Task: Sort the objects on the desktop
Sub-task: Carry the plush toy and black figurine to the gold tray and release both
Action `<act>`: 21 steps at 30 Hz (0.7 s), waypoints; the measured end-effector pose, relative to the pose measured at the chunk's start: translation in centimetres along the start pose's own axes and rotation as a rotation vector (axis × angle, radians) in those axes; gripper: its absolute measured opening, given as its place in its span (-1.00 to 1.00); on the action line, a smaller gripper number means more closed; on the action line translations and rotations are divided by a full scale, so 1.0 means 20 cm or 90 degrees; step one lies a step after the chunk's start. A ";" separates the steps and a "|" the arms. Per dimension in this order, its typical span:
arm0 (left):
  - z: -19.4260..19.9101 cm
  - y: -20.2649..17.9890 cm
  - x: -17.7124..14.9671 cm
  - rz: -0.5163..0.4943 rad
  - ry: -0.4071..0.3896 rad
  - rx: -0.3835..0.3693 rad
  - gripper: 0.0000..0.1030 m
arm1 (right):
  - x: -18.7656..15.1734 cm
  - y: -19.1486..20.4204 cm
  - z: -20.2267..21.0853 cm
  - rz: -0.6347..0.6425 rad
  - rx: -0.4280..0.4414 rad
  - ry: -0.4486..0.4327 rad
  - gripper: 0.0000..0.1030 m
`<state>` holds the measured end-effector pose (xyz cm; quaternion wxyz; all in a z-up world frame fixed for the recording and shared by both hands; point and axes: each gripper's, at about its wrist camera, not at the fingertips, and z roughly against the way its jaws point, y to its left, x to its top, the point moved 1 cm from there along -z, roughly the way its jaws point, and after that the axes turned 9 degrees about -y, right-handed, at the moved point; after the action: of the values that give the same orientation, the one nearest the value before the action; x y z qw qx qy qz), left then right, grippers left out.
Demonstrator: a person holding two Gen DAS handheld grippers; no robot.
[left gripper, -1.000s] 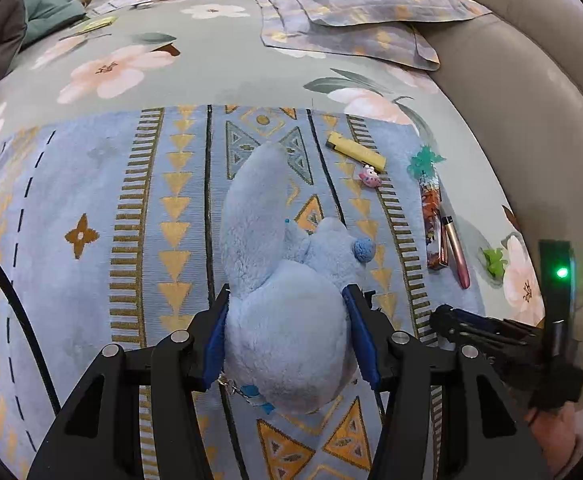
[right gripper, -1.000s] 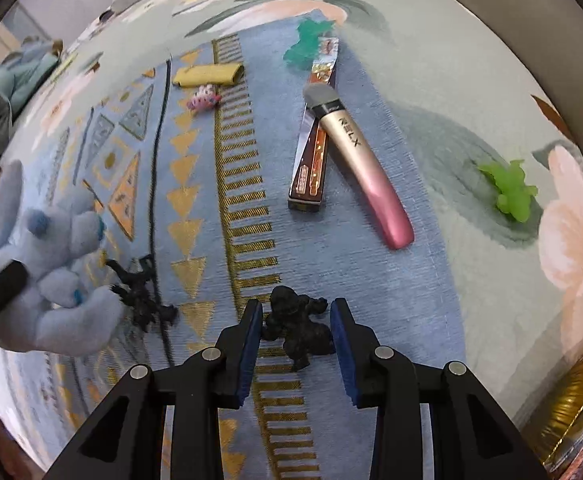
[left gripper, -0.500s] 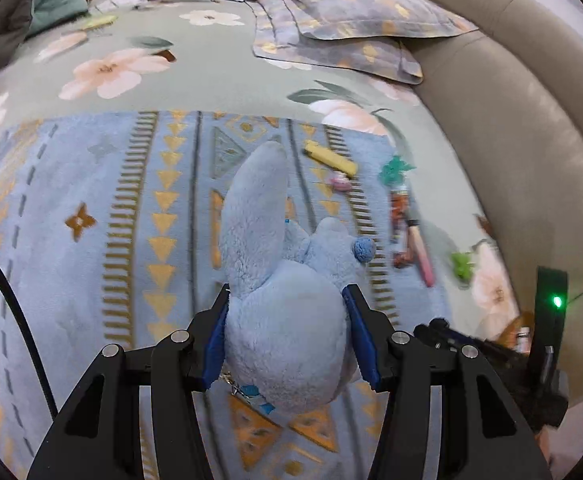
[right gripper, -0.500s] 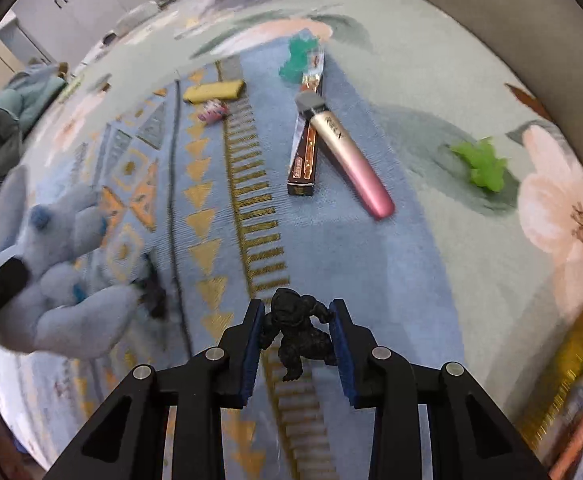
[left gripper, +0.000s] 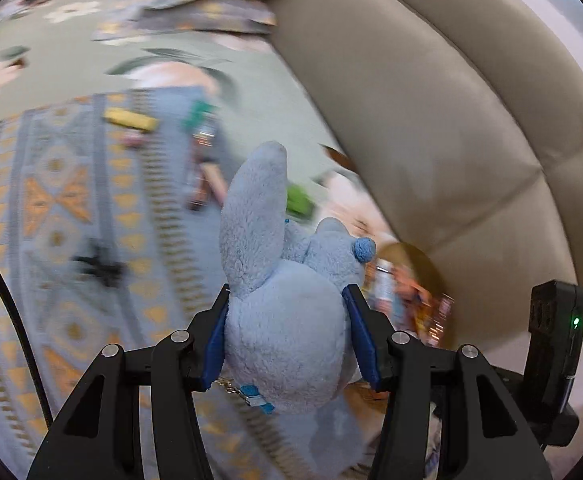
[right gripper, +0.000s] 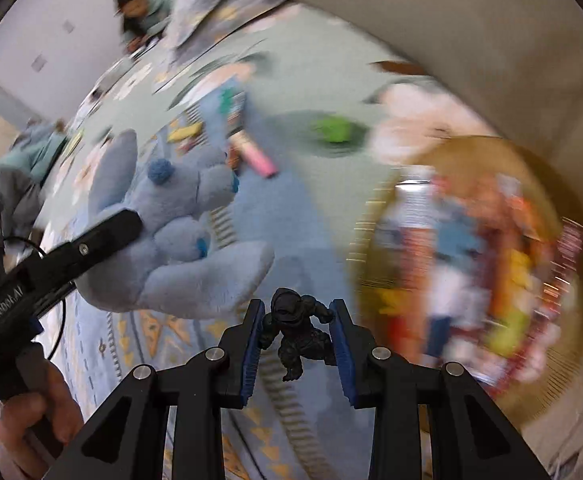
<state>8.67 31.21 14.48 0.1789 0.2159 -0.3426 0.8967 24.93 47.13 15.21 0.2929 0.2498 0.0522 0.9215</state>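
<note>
My left gripper (left gripper: 287,336) is clamped on the blue plush toy (left gripper: 287,320); both blue pads press into its round body, and its long ear and small blue pompom stick up past my fingertips. In my right wrist view the same plush (right gripper: 179,240) hangs in the air on the left side, with one black finger of that gripper laid across it and my hand (right gripper: 31,412) on the handle below.

My right gripper (right gripper: 296,336) is closed narrowly on a small black figurine (right gripper: 295,332), which sits upright between the two pads, its arms touching them.

Beneath both tools lies a blue patterned mat (left gripper: 71,208) with gold triangles, spread over a green floral cover (left gripper: 251,92). On the mat, blurred, I can make out a second small black figure (left gripper: 99,266), a yellow bar (left gripper: 129,120), a pink tube (right gripper: 253,156) and, just off the mat's edge, a green toy (right gripper: 333,130).

To the right, near the beige upholstered wall (left gripper: 431,140), stands a round golden container (right gripper: 471,264) full of colourful things; they are too smeared to name. My figurine is held just left of its rim. At the far end of the cover a person (right gripper: 139,12) sits beside patterned pillows (left gripper: 211,8).
</note>
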 end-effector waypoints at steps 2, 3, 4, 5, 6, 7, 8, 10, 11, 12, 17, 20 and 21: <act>-0.06 -0.11 -0.01 -0.013 0.013 -0.026 -0.02 | 0.02 -0.13 0.10 -0.033 -0.027 -0.025 -0.37; -0.08 -0.16 -0.02 -0.018 0.019 -0.036 -0.02 | 0.03 -0.18 0.14 -0.045 -0.039 -0.036 -0.37; -0.11 -0.21 -0.03 -0.023 0.025 -0.049 -0.02 | 0.04 -0.25 0.19 -0.060 -0.057 -0.051 -0.37; -0.14 -0.27 -0.03 -0.029 0.029 -0.061 -0.02 | 0.05 -0.30 0.22 -0.071 -0.070 -0.061 -0.37; -0.16 -0.32 -0.05 -0.035 0.033 -0.071 -0.02 | 0.06 -0.35 0.25 -0.083 -0.081 -0.071 -0.37; -0.18 -0.37 -0.05 -0.043 0.037 -0.081 -0.02 | 0.07 -0.40 0.27 -0.092 -0.089 -0.079 -0.37; -0.20 -0.43 -0.06 -0.054 0.040 -0.091 -0.02 | 0.08 -0.45 0.30 -0.104 -0.101 -0.087 -0.37; -0.23 -0.51 -0.08 -0.067 0.044 -0.107 -0.02 | 0.10 -0.52 0.34 -0.121 -0.119 -0.097 -0.37; -0.25 -0.57 -0.09 -0.075 0.046 -0.119 -0.02 | 0.10 -0.56 0.36 -0.130 -0.126 -0.103 -0.37; -0.26 -0.60 -0.09 -0.082 0.046 -0.125 -0.02 | 0.10 -0.58 0.38 -0.135 -0.127 -0.107 -0.37; -0.34 -0.73 -0.12 -0.099 0.050 -0.161 0.02 | 0.10 -0.63 0.42 -0.140 -0.124 -0.132 -0.37; -0.45 -0.72 -0.17 -0.112 0.087 -0.158 0.11 | 0.09 -0.65 0.34 -0.146 -0.116 -0.087 -0.37; -0.47 -0.70 -0.18 -0.105 0.105 -0.163 0.11 | 0.08 -0.66 0.32 -0.160 -0.101 -0.078 -0.37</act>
<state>15.85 46.95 13.78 0.3052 0.1445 -0.4192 0.8428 33.81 58.60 18.28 0.4275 0.2731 -0.0079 0.8617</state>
